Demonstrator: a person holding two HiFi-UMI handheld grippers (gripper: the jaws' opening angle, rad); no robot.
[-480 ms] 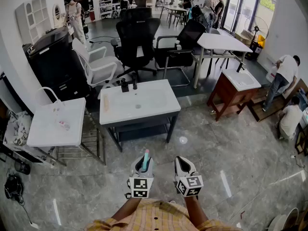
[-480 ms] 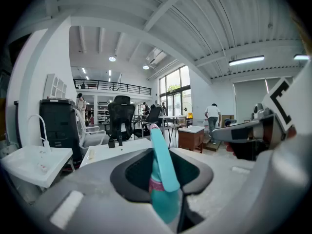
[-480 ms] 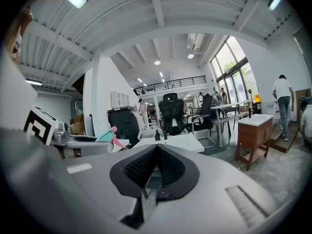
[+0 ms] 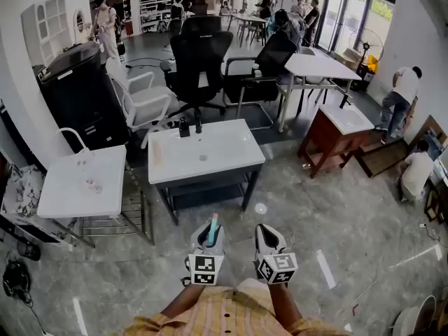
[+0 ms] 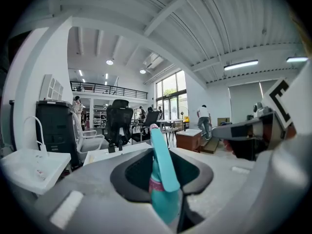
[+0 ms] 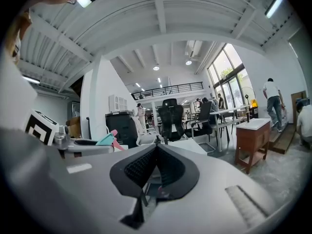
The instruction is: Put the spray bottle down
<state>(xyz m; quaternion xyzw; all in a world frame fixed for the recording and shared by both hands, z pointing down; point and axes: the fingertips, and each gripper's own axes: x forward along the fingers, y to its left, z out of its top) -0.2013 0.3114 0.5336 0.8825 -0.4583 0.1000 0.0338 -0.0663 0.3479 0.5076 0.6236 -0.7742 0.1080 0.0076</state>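
Little has changed since the earlier frame. The white bench (image 4: 241, 161) has crept slightly nearer in the head view, and the worker (image 4: 403, 91) at far right has shifted. Both tools sit where they were.

- Left tool (image 4: 208, 239): gripping the spray bottle (image 4: 212, 229), teal with a pink band. It stands upright between the jaws and pokes out past the tips.
- Right tool (image 4: 267, 239): closed, nothing in it, just right of the left one.
- The bottle is well apart from the bench, with bare stone floor (image 4: 301, 215) between.

Risks as I judge them:
- If I open here, the bottle drops to the floor. I need to close the gap first.
- The bench top is mostly sunken sink (image 4: 203, 151). A bottle set on its slope could tip or slide.
- The flat rim is narrow, so a bottle set down off-centre could go over the near edge.
- The bottle is tall and slim. It could topple if I let go while it is tilted.
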